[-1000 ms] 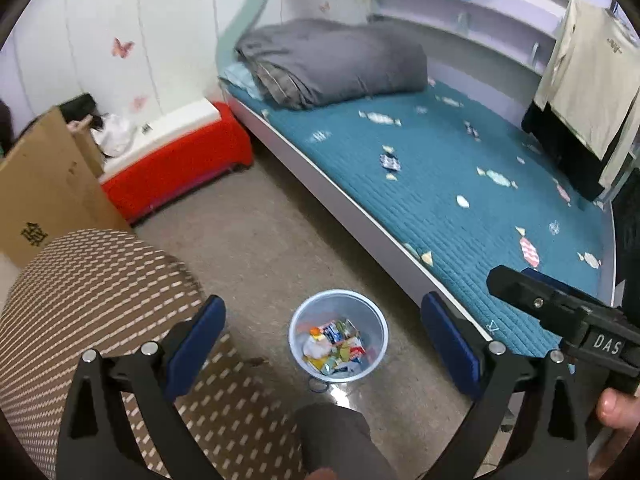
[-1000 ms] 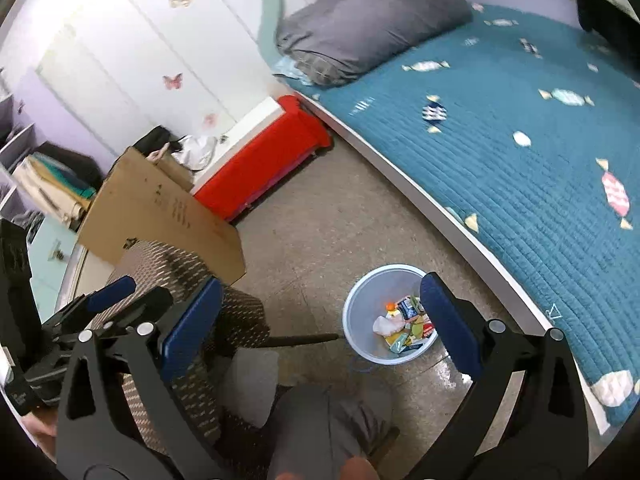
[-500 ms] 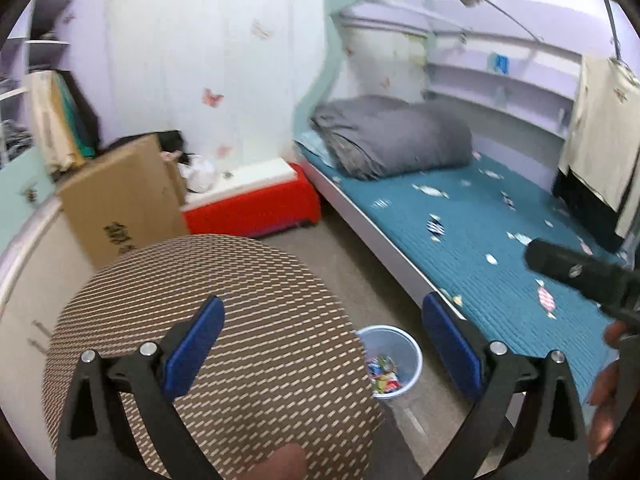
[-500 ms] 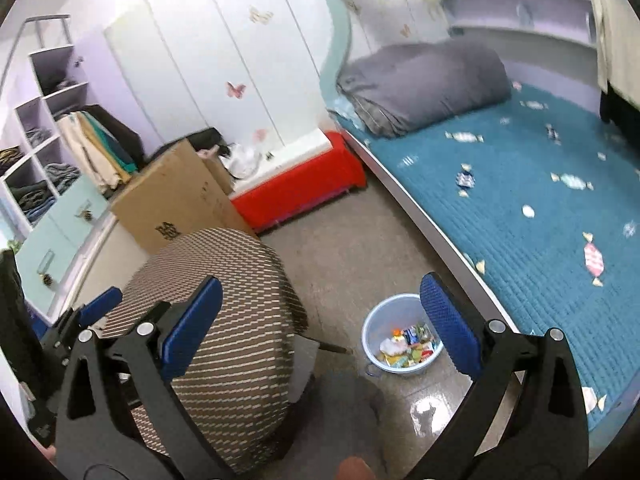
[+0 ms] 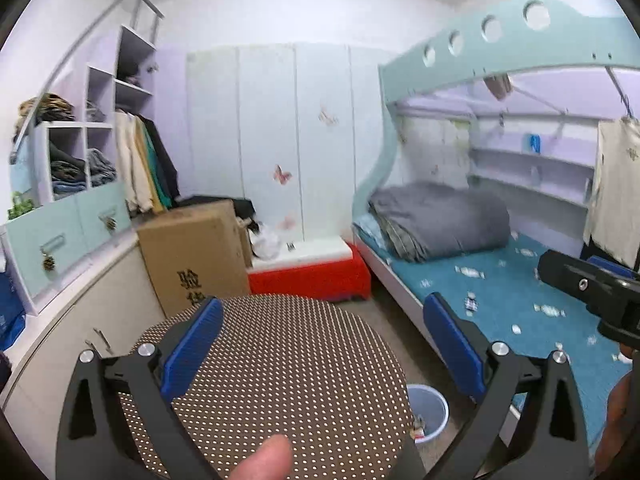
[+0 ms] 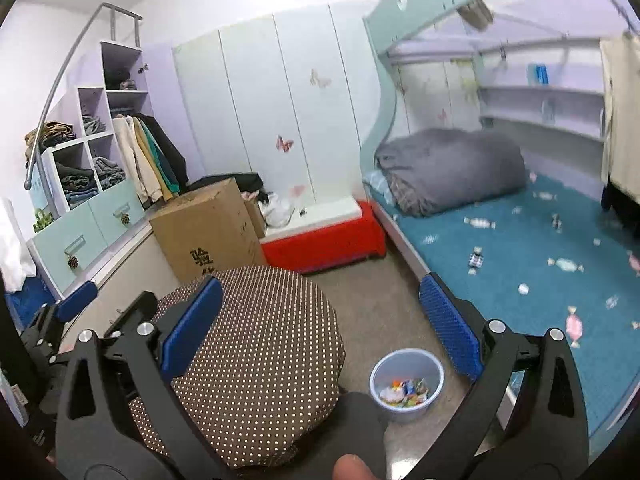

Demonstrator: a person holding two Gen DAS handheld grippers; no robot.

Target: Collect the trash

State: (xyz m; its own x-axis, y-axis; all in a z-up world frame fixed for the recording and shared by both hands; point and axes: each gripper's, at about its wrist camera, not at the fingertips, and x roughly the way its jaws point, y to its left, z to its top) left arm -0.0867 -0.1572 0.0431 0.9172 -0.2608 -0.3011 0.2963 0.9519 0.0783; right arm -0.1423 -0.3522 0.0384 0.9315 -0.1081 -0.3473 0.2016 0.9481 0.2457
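Note:
A pale blue trash bin [image 6: 406, 384] stands on the floor beside the bed and holds several colourful wrappers [image 6: 404, 391]. In the left wrist view the bin [image 5: 428, 410] is partly hidden behind the stool. A small wrapper [image 6: 476, 258] lies on the teal bed cover; it also shows in the left wrist view [image 5: 471, 304]. My left gripper [image 5: 322, 350] is open and empty, held high over the stool. My right gripper [image 6: 320, 332] is open and empty, above the floor between stool and bin. The right gripper's body [image 5: 588, 286] shows at the left view's right edge.
A brown dotted round stool [image 6: 256, 356] stands left of the bin. A cardboard box [image 6: 208, 228], a red-and-white bench [image 6: 320, 236] and a wardrobe unit [image 6: 92, 168] line the back. The bunk bed [image 6: 520, 248] with a grey duvet [image 6: 448, 170] fills the right.
Both grippers have risen and tilted up from looking down at the bin to facing the room. The bin now sits low in both views. Both stay open.

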